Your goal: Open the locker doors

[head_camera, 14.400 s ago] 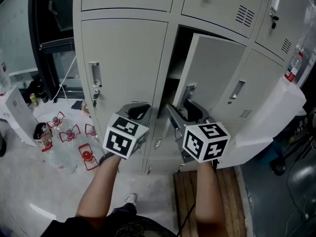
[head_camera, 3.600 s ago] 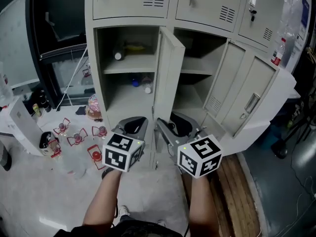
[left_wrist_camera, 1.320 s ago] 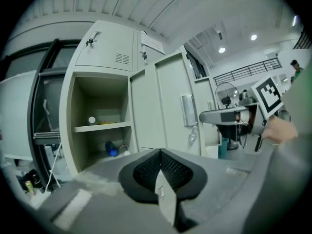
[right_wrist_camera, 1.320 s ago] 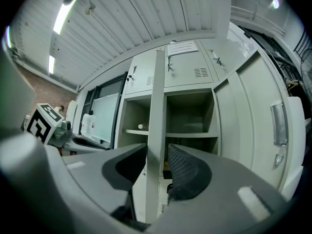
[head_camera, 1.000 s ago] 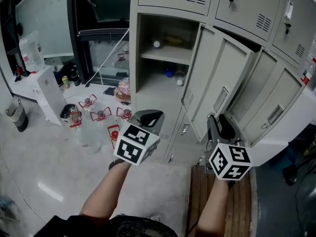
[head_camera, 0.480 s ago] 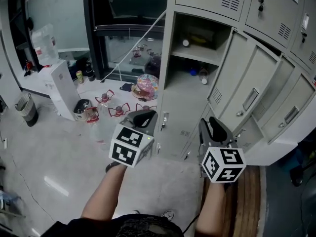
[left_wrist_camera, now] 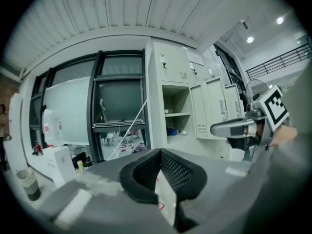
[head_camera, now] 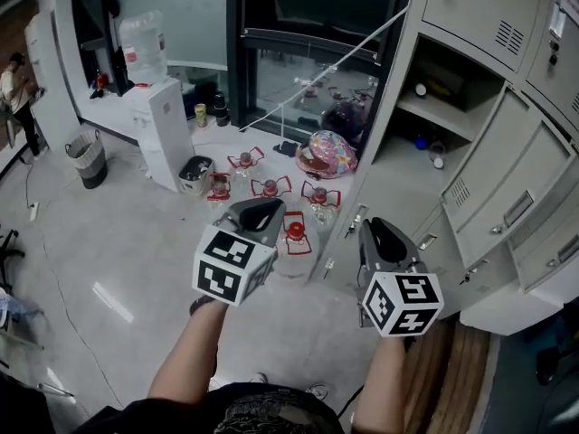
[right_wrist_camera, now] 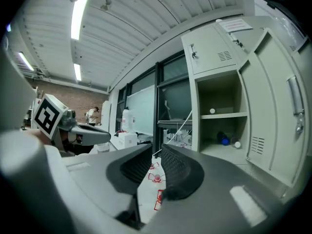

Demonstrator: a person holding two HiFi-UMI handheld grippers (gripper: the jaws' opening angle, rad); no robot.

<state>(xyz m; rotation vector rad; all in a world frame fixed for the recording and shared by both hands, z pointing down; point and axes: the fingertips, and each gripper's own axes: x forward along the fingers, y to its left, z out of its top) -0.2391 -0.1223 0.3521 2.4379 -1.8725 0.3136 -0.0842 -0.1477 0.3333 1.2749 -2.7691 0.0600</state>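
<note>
Head view looking steeply down at a person's forearms, each holding a hand-held gripper over a pale floor (head_camera: 109, 242).

The bank of grey lockers (head_camera: 425, 25) stood at the right edge. In its middle row, the nearest compartment (head_camera: 443, 120) gaped open, with small items on its shelf. Beside it, three tall doors (head_camera: 493, 174) hung swung outward, overlapping like fanned cards. The top-row doors (head_camera: 484, 12) looked closed, with keys in their locks. The short bottom-row doors (head_camera: 412, 242) also appeared shut, though that part was hard to read.

The left hand-held gripper (head_camera: 262, 206) was clenched, its tips meeting on nothing. The right hand-held gripper (head_camera: 374, 227) had just been closing; a narrow slit remained between its jaws, and nothing was between them. Both pointed toward the floor, where bottles with red frames (head_camera: 271, 188) stood near a white water dispenser (head_camera: 163, 134), well apart from any locker handle.

Judging from this, the middle row seemed finished. If the top and bottom rows counted too, those remained, and neither gripper was placed to reach them.
</note>
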